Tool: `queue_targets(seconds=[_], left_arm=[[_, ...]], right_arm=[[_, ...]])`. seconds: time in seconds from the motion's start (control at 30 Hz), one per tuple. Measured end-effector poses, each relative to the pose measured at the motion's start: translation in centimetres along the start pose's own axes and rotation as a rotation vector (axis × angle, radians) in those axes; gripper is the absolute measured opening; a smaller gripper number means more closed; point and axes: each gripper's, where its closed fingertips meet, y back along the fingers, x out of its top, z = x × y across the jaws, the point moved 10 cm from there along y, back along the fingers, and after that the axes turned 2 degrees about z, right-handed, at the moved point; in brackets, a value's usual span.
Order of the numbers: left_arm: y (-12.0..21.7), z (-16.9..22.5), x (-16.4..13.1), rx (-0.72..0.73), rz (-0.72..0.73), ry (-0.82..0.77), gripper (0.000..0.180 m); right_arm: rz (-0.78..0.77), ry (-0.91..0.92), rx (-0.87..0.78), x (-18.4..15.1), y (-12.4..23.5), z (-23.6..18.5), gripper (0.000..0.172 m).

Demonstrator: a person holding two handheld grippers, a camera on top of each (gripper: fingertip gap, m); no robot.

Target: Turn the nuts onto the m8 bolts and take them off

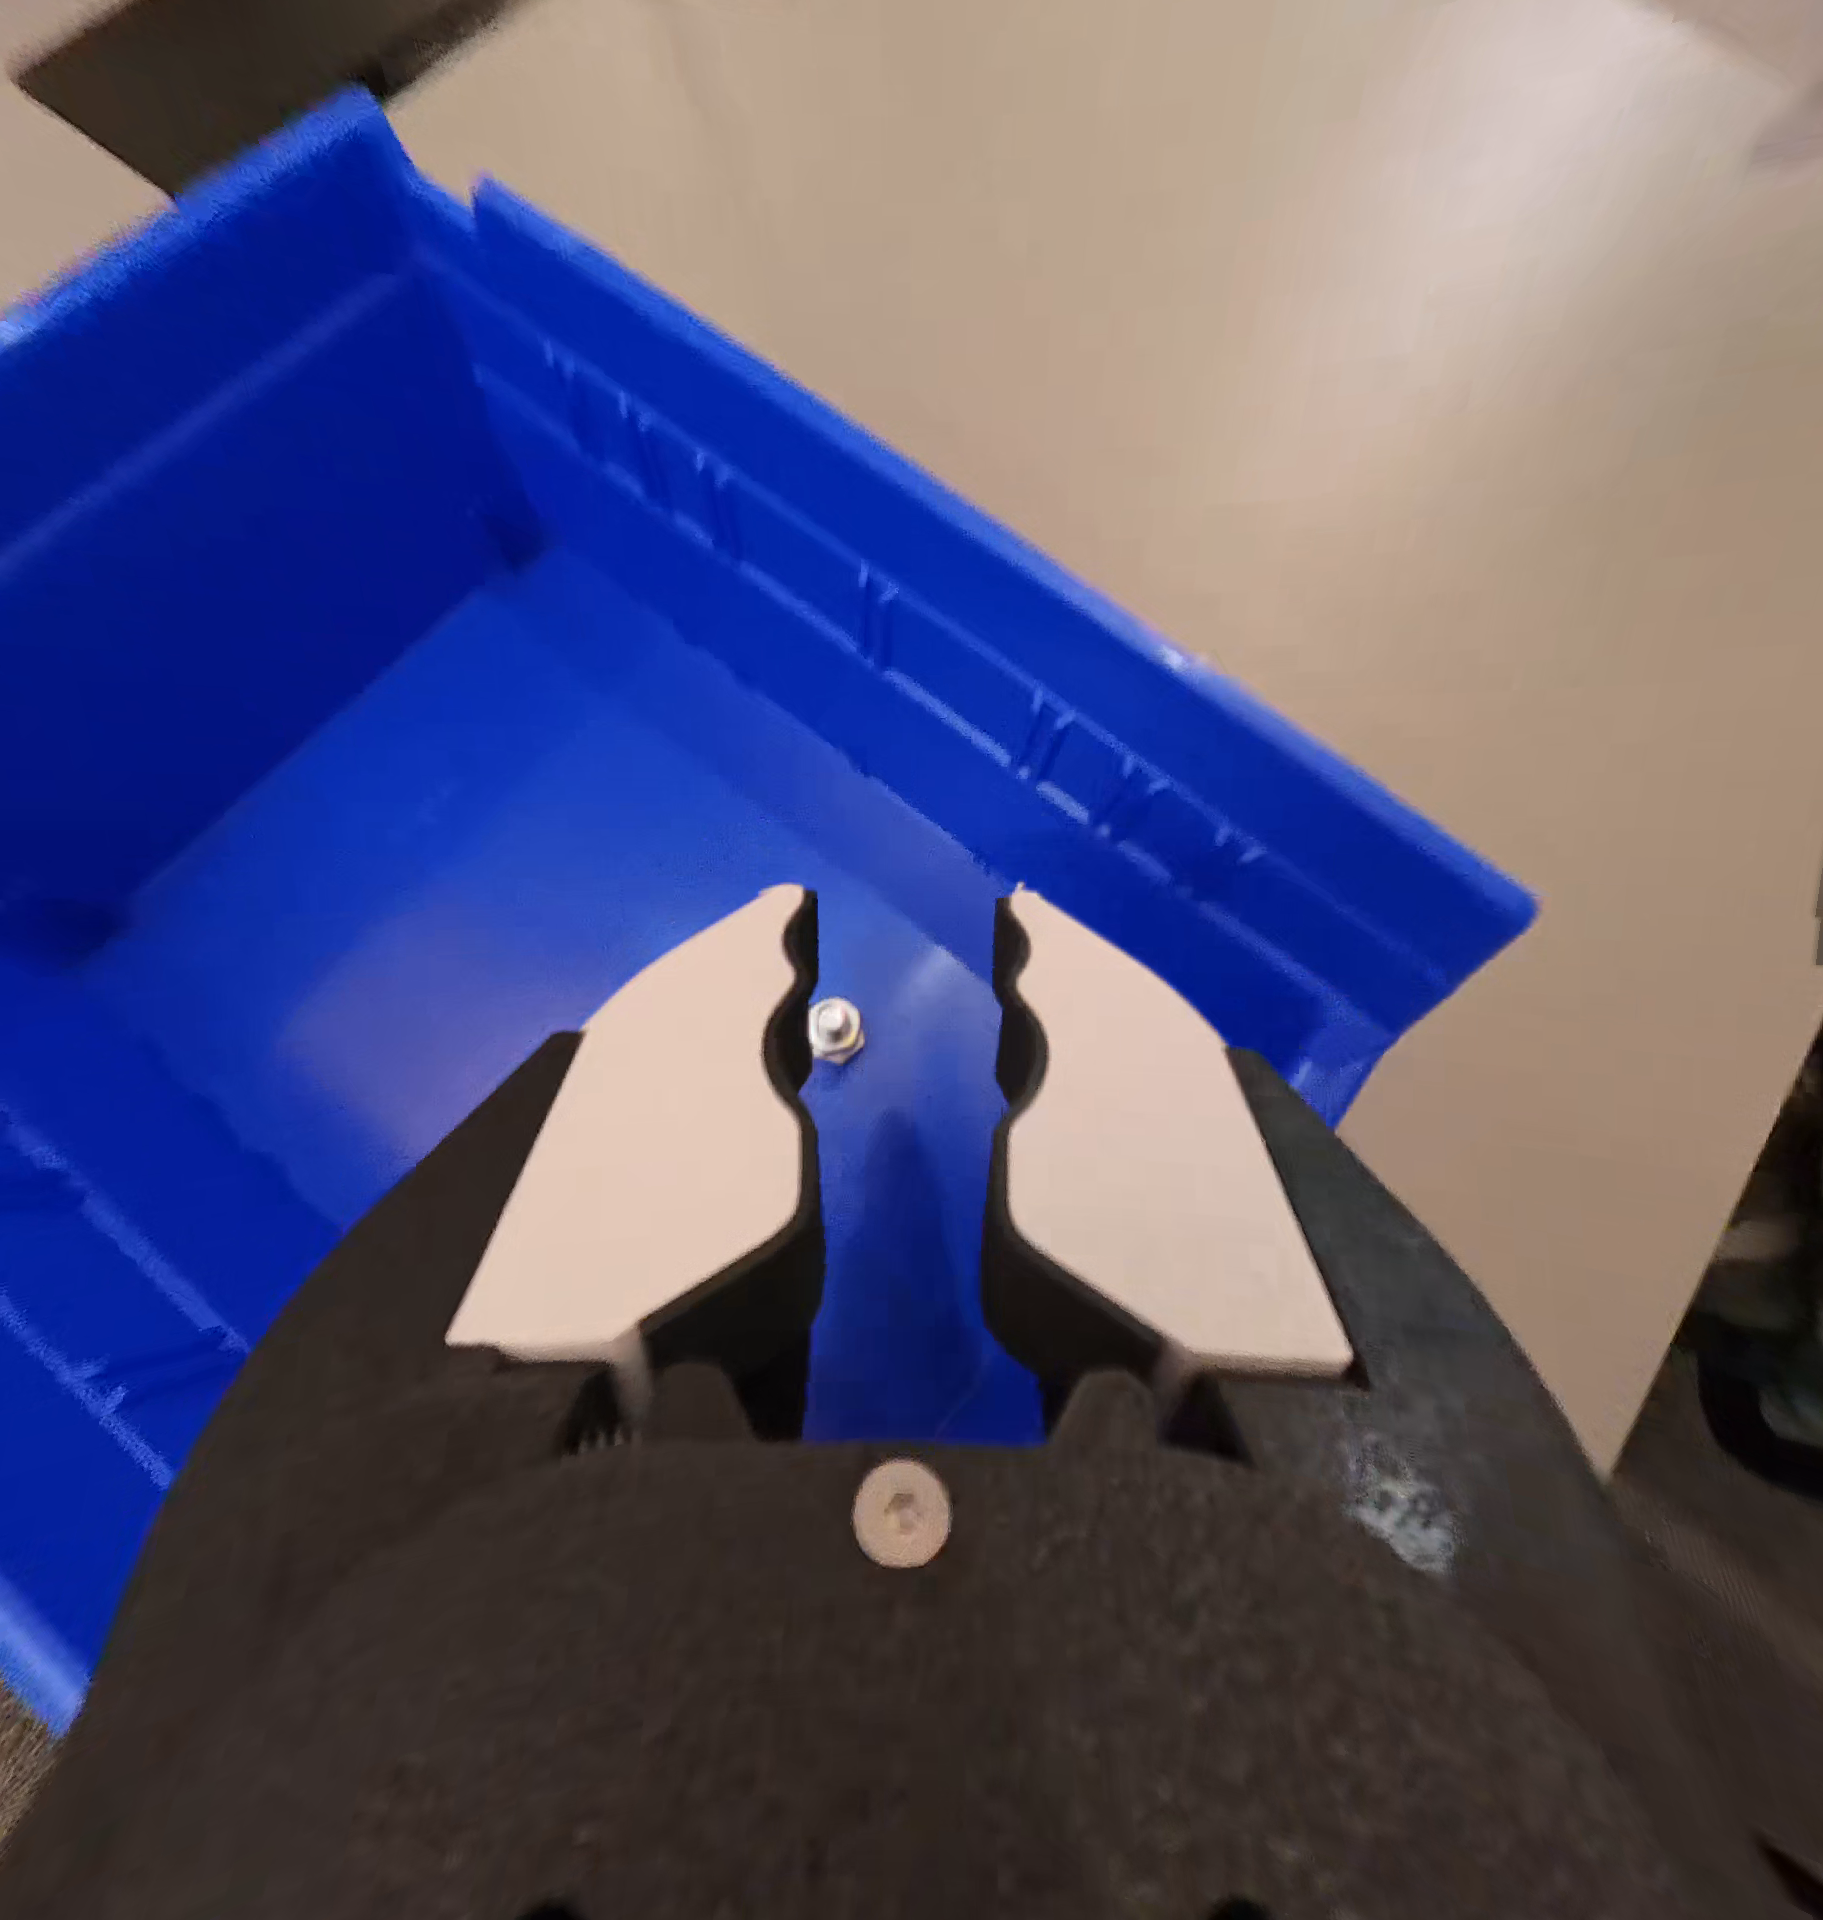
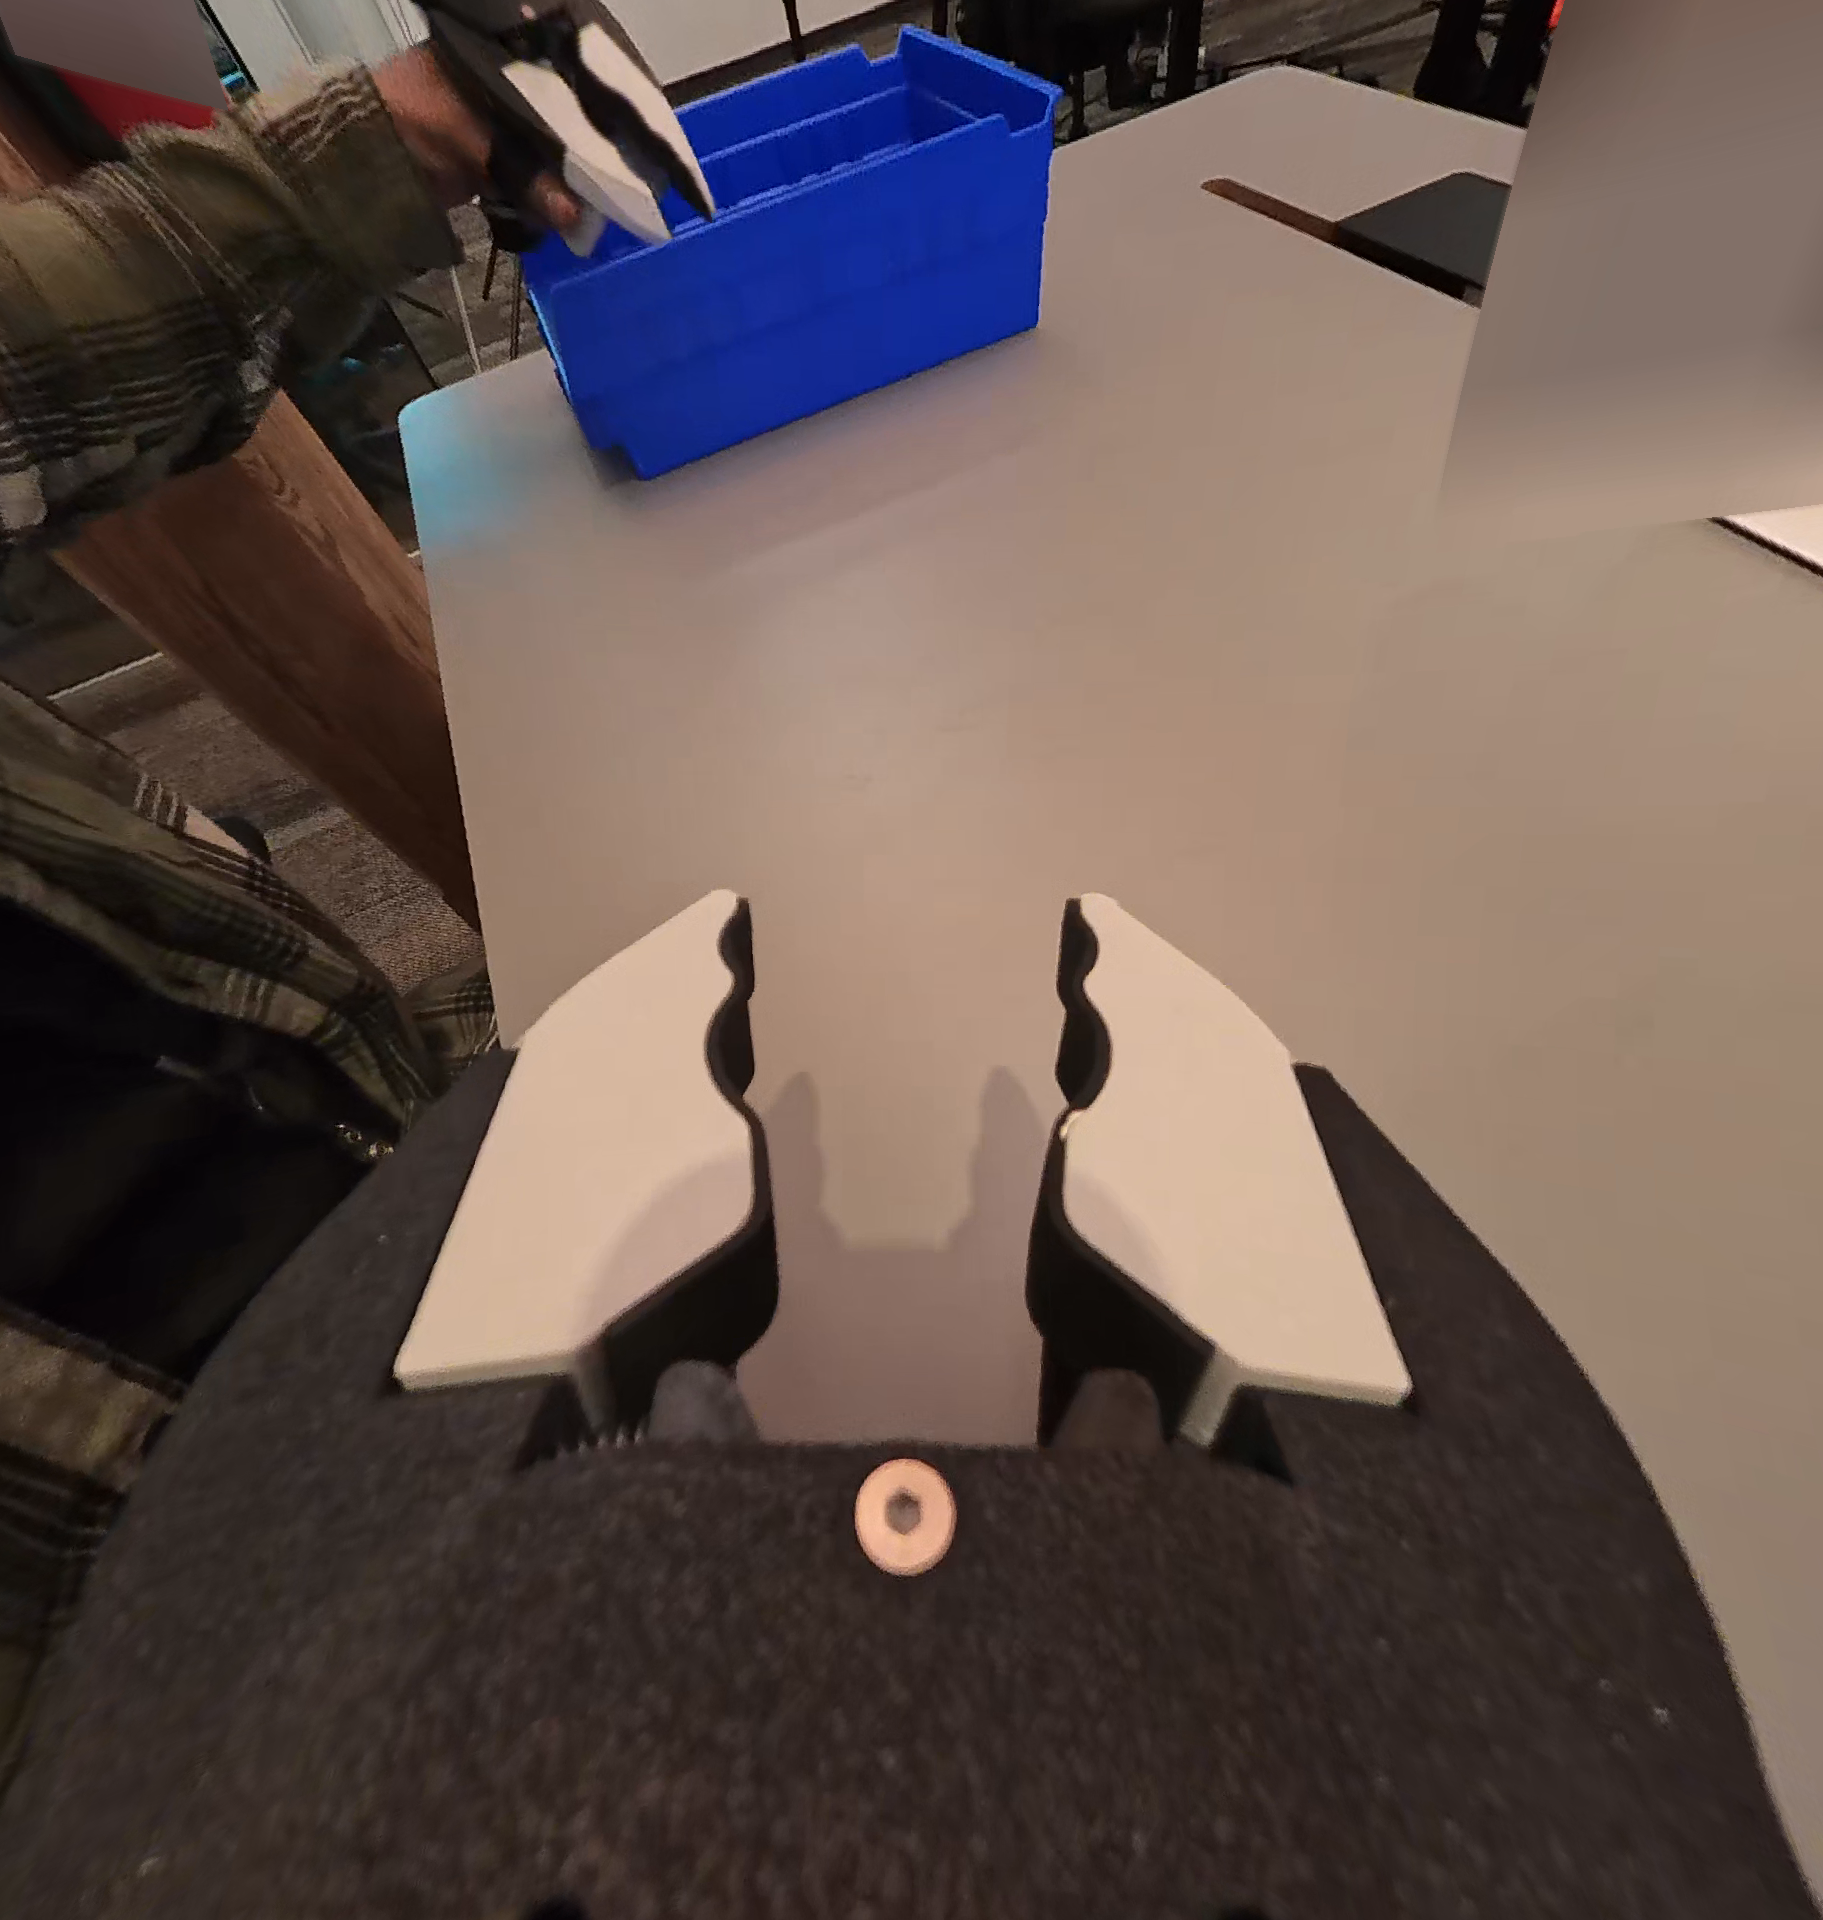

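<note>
- Silver metal is seen on the floor of the blue bin point(image 1: 387, 790): a small bolt with a nut point(image 1: 835, 1031) threaded on it, standing with the threaded end up toward the camera.
- No other nuts or bolts are made out in the bin; much of its floor is blurred, and part is covered by the tool.
- The assembly is framed between the fingers of the left gripper point(image 1: 902, 904), close beside the left-hand pad point(image 1: 791, 1029); whether that pad touches it cannot be told, and a clear gap is left to the other pad.
- The left gripper is therefore judged to be parted and holding nothing, poised above the bin.
- The step in hand is judged to be the reach for the bolt and nut inside the bin, ahead of taking the nut off.
- The next move calls for the left tool to be lowered and shifted slightly so the assembly is centred, then closed on it firmly, since so small a part could slip or tip.
- The right gripper point(image 2: 907, 914) is held over bare grey table point(image 2: 990, 623), well apart from the bin, with its jaws spread wide and nothing between them.
- It is judged to be waiting, and will be needed to turn the nut while the bolt is held.
</note>
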Motion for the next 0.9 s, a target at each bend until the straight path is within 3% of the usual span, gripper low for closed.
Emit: queue_targets(seconds=[0.57,0.67,0.9], left_arm=[[-3.9,-1.5,-2.4,-0.032,-0.282,0.012,0.024],[-4.2,-1.6,-2.6,-0.04,-0.294,0.02,0.015],[-3.1,-1.8,-1.6,0.019,-0.281,0.034,0.014]], right_arm=[[-0.025,-0.022,0.006,-0.2,-0.5,0.3,0.055],[-0.015,-0.017,0.002,-0.2,-0.3,0.3,0.053],[0.0,-0.021,0.007,-0.4,0.3,0.0,0.049]])
